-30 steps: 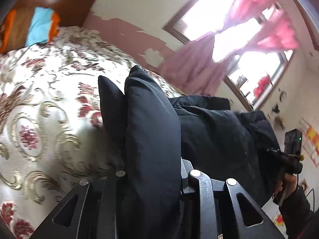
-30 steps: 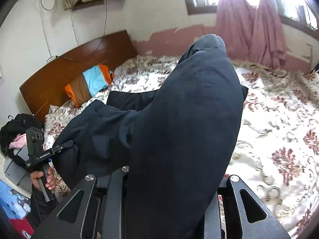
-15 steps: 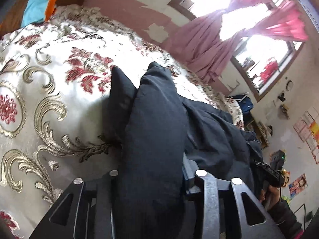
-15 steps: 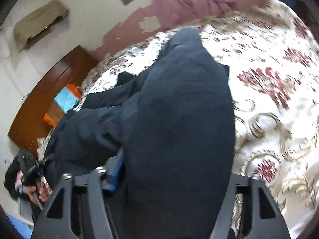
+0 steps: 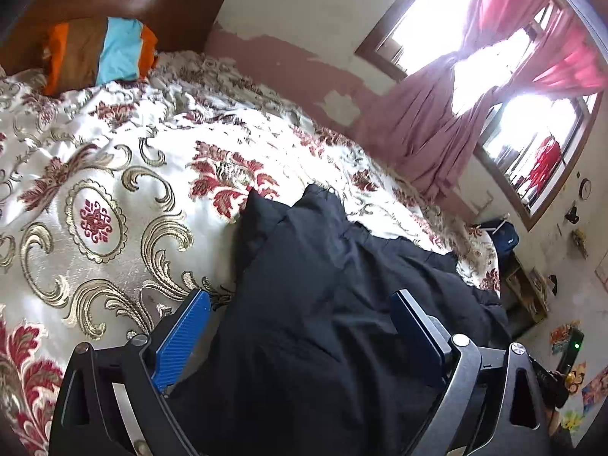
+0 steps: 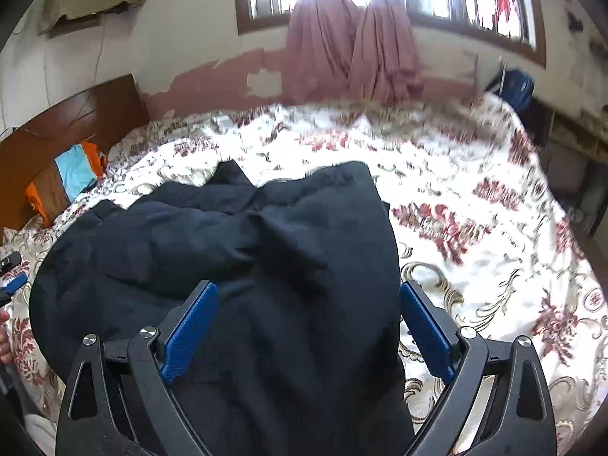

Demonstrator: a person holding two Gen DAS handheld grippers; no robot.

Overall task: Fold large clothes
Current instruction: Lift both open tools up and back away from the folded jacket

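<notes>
A large black garment (image 5: 323,304) lies on the flowered bedspread (image 5: 114,174). My left gripper (image 5: 300,296) is open, its blue pads (image 5: 182,338) spread on either side of the cloth, which lies loose between them. In the right wrist view the same black garment (image 6: 266,250) lies spread on the bedspread (image 6: 475,228). My right gripper (image 6: 307,292) is open too, its blue pads (image 6: 190,330) wide apart over the cloth. The garment's near edge is hidden under both grippers.
A wooden headboard (image 5: 125,3) and an orange, brown and blue pillow (image 5: 102,53) are at the bed's head. Windows with pink curtains (image 6: 353,34) line the far wall. A blue bag (image 6: 513,87) sits past the bed's foot. The other gripper's tip (image 6: 11,285) shows at the left edge.
Both grippers opened and let go of the black garment. The cloth, which stood bunched up between the fingers, now lies flat on the bed.
</notes>
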